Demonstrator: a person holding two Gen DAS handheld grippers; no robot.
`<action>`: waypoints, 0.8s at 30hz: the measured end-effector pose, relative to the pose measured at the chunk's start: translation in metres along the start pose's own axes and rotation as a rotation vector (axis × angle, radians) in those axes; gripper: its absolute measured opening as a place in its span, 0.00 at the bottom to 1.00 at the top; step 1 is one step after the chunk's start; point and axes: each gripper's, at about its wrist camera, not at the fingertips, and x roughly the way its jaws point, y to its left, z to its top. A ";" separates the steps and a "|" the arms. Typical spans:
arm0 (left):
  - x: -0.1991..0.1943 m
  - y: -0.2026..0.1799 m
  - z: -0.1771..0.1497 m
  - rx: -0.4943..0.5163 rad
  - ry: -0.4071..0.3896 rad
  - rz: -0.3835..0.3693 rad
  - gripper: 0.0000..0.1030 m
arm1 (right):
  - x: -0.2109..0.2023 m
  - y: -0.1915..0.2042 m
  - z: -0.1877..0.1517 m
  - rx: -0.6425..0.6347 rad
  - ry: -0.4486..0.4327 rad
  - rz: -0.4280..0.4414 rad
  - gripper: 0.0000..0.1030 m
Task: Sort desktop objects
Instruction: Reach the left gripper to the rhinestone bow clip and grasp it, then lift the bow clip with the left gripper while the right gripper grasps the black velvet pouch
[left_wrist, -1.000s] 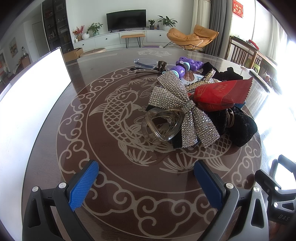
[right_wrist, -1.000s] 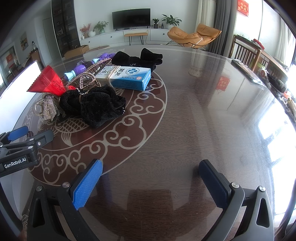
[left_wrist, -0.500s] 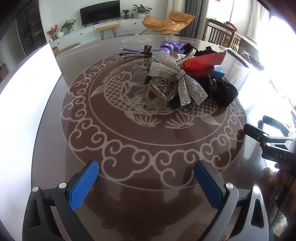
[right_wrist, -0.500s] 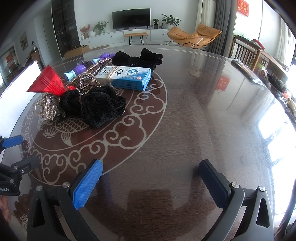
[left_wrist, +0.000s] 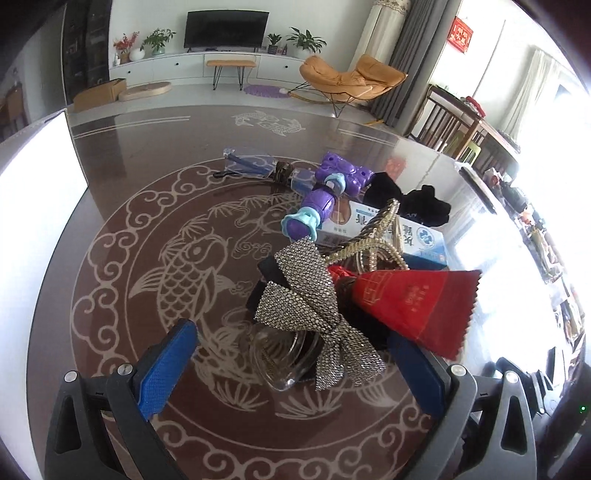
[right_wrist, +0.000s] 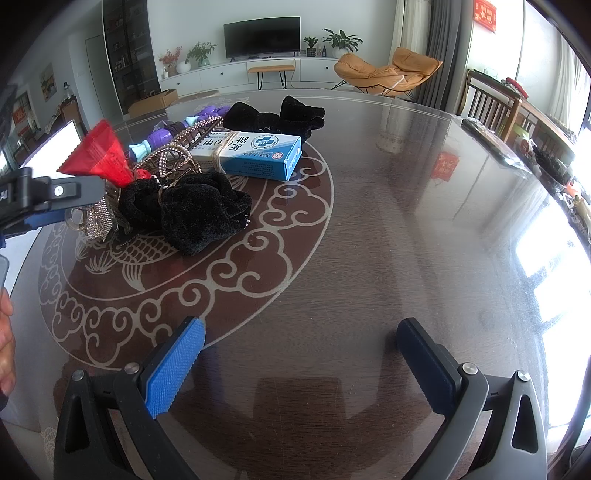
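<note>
Rhinestones cover the bow hair clip (left_wrist: 314, 302) that sits between the spread blue pads of your left hand-held gripper (left_wrist: 295, 365), at the near edge of the pile on the patterned surface (left_wrist: 147, 221); nothing is held yet. Judge it light and stiff at the knot but floppy in the tails, and the clear claw clip (left_wrist: 277, 354) beneath it is likely smooth, slippery plastic, so take the bow across its pinched centre, not by a tail. The red foil packet (left_wrist: 413, 306) leans just beside the bow and will probably crinkle and slide; pinch it near the gathered end if you go for it. Your right hand-held gripper (right_wrist: 301, 362) hangs wide over bare surface, well apart from the pile and holding nothing. By count you have one rhinestone bow, one clear claw clip, one red packet, one blue-and-white box (right_wrist: 258, 155) with a band round it, one purple toy (left_wrist: 328, 188), a gold beaded clip (right_wrist: 173, 155) that may be more than one piece, and two heaps of black plush fabric, the near one (right_wrist: 199, 212) soft and easy to bunch, the far one (right_wrist: 280, 118) behind the box; a clear case (left_wrist: 247, 164) lies beyond
</note>
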 end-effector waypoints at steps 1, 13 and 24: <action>0.004 0.002 -0.002 0.002 0.018 0.016 1.00 | 0.000 0.000 0.000 0.000 0.000 0.000 1.00; -0.018 0.017 -0.013 0.132 0.042 -0.097 1.00 | 0.000 0.000 0.000 -0.001 0.000 0.000 1.00; -0.017 0.013 -0.020 0.146 0.010 -0.074 0.49 | 0.000 0.000 0.000 0.000 0.000 0.000 1.00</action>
